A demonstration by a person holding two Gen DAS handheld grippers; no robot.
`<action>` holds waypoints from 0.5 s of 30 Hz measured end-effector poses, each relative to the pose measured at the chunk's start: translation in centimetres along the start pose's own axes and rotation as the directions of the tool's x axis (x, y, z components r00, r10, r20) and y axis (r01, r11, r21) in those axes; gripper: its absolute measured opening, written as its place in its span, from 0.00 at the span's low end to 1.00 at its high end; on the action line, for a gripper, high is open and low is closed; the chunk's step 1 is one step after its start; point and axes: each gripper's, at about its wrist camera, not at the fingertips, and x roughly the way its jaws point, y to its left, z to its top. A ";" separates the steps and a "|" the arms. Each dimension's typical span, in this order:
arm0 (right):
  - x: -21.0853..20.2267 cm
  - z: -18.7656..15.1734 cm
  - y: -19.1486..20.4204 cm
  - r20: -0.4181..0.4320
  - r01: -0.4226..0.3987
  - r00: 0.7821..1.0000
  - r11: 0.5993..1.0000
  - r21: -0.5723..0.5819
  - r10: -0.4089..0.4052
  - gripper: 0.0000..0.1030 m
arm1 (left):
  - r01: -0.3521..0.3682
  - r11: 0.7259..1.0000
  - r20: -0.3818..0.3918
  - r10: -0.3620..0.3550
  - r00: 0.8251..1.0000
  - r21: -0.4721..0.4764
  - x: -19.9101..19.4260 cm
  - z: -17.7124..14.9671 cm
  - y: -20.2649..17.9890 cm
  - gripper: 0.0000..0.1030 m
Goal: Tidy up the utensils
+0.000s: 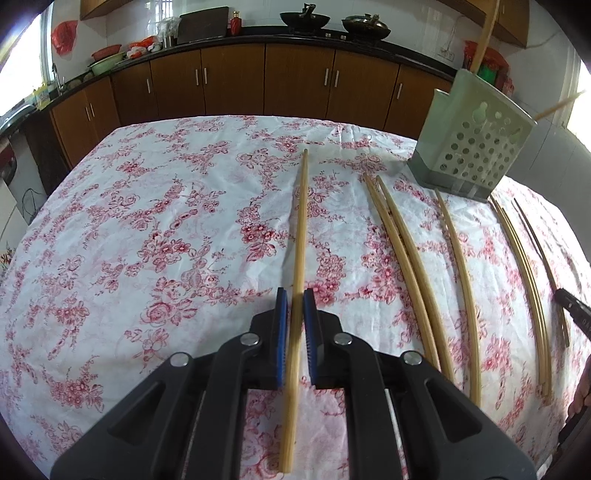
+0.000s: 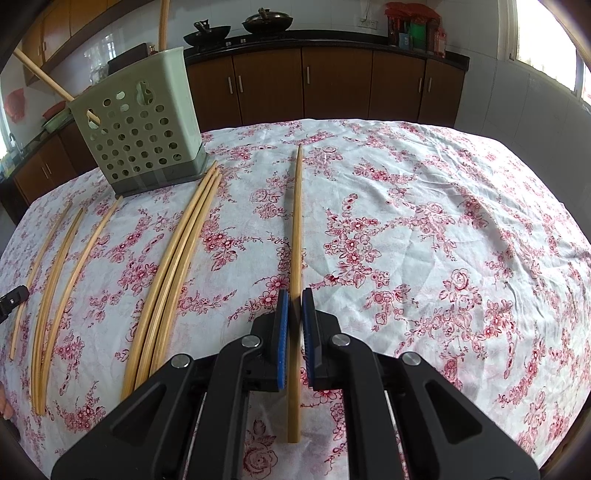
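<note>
Between the blue pads of my left gripper (image 1: pixel 295 295) runs a long bamboo chopstick (image 1: pixel 301 221), and the jaws are shut on it; it points away across the floral tablecloth (image 1: pixel 147 221). My right gripper (image 2: pixel 295 295) is likewise shut on another bamboo chopstick (image 2: pixel 297 221) that points straight ahead. A pale green perforated utensil holder (image 1: pixel 476 147) (image 2: pixel 140 136) stands at the far side of the table, between the two grippers, with chopsticks (image 2: pixel 162 22) leaning out of it. Several loose chopsticks (image 1: pixel 406 258) (image 2: pixel 177 258) lie on the cloth in front of the holder.
Brown kitchen cabinets (image 1: pixel 295 81) under a dark counter with woks (image 1: pixel 304 18) line the wall behind the table. A black part of the other gripper (image 1: pixel 572 306) (image 2: pixel 13 297) shows at each frame's edge. Part of a hand (image 1: pixel 583 391) is at the right edge.
</note>
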 end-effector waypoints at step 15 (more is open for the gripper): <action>-4.0 1.5 -0.2 0.135 -0.010 0.991 1.000 0.005 0.010 0.07 | 0.017 0.999 0.060 -0.019 0.998 0.034 -3.2 0.4 0.1 0.08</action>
